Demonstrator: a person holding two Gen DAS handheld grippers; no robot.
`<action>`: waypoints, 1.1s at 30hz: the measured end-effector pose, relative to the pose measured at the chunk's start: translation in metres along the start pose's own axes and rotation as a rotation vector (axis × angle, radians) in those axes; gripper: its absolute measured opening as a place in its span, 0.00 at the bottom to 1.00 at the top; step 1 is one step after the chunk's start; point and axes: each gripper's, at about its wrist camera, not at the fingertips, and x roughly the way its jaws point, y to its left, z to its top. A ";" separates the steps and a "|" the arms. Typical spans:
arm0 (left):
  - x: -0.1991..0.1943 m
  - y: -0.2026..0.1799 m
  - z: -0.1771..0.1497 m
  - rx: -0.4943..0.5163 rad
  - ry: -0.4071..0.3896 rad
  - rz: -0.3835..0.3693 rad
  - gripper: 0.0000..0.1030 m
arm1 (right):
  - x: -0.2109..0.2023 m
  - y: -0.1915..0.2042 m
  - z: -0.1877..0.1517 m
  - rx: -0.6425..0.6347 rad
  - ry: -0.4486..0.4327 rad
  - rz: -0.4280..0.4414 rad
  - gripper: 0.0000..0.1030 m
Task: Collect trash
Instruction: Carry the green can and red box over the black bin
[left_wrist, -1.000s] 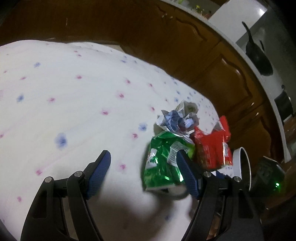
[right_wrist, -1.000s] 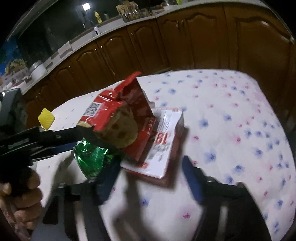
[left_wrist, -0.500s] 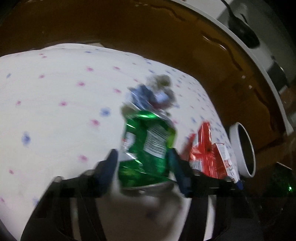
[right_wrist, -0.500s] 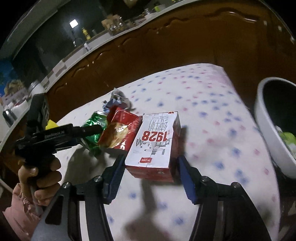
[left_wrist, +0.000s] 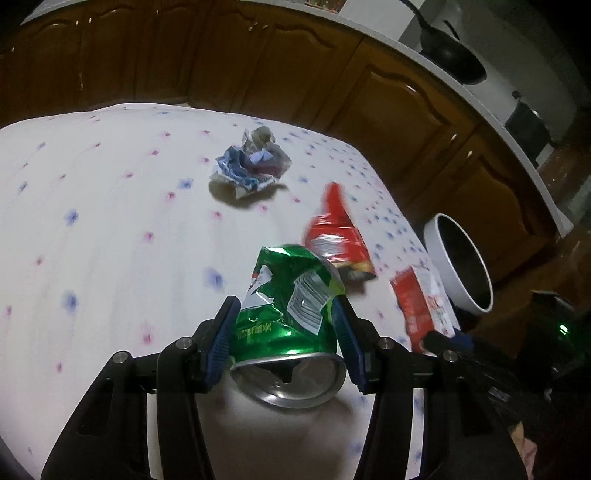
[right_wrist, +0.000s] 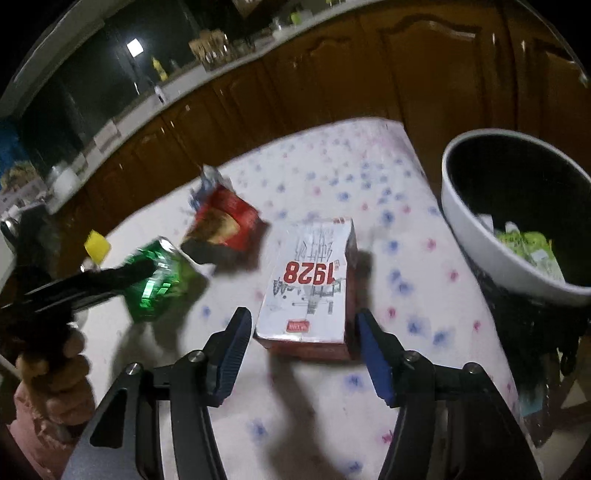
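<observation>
Crushed green can (left_wrist: 286, 310), clamped between the fingers of the left tool (left_wrist: 284, 332) above the table (left_wrist: 110, 240). The right tool (right_wrist: 301, 354) stands wide around the carton (right_wrist: 310, 288). Carry the can level to the bin (right_wrist: 476, 236); centre the carton before closing.

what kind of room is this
Most likely a home kitchen: wooden cabinets under a pale countertop, a black pan on it, and a table with a flowered cloth holding trash.
</observation>
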 end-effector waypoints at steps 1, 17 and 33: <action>-0.004 0.000 -0.003 -0.006 -0.002 -0.004 0.49 | 0.001 0.000 -0.001 0.001 0.005 -0.006 0.68; -0.022 -0.046 -0.019 0.070 -0.027 -0.034 0.49 | 0.001 0.000 0.004 -0.018 -0.044 -0.062 0.51; 0.001 -0.113 -0.037 0.247 -0.033 -0.025 0.49 | -0.049 -0.031 -0.012 0.062 -0.111 -0.018 0.48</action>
